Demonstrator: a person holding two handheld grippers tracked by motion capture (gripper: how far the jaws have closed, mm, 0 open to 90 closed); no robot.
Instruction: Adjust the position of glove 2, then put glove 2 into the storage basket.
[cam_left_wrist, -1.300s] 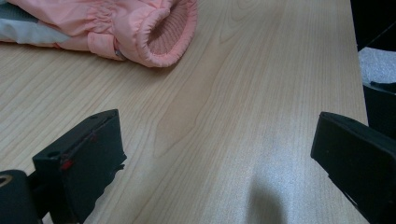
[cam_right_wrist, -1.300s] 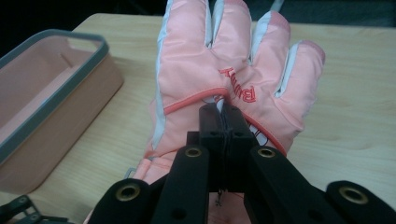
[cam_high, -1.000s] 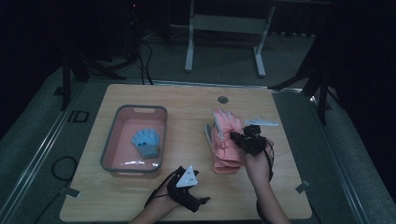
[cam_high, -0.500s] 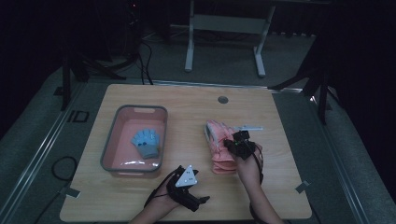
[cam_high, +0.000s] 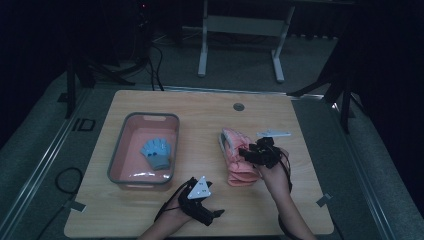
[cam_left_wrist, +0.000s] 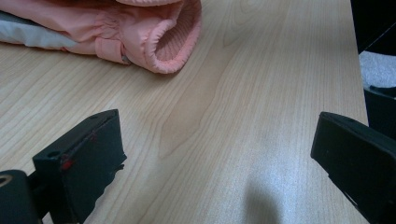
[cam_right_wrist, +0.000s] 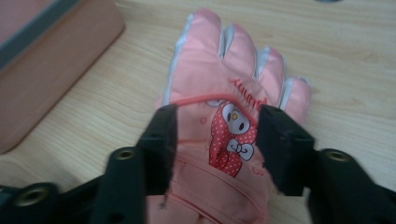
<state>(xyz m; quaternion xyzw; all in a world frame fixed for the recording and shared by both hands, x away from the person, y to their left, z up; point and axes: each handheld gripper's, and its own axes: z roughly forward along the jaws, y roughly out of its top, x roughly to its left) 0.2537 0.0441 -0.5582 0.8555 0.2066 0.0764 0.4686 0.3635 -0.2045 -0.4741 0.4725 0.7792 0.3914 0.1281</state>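
Note:
A pair of pink gloves (cam_high: 234, 162) lies stacked on the wooden table (cam_high: 200, 115), right of centre. The top glove (cam_right_wrist: 224, 84) bears a cartoon patch, its fingers pointing away. My right gripper (cam_high: 254, 154) hovers just over it. Its jaws have just been opening and now stand apart on either side of the patch (cam_right_wrist: 217, 116), not pressing the glove. My left gripper (cam_high: 212, 212) rests near the front edge, jaws wide open (cam_left_wrist: 215, 126) over bare wood. A pink cuff (cam_left_wrist: 161, 32) lies ahead of it. A blue glove (cam_high: 157, 152) lies in the pink tray (cam_high: 145, 117).
The tray's wall (cam_right_wrist: 46, 60) stands to the left of the pink gloves. A grey round grommet (cam_high: 238, 106) sits in the table's far middle. The table's right edge (cam_left_wrist: 359, 70) is close to my left gripper. A metal stand (cam_high: 240, 25) is on the floor beyond.
The right gripper shifted slightly left and nearer with the pink glove, set it down, and its jaws opened. The left gripper stayed put.

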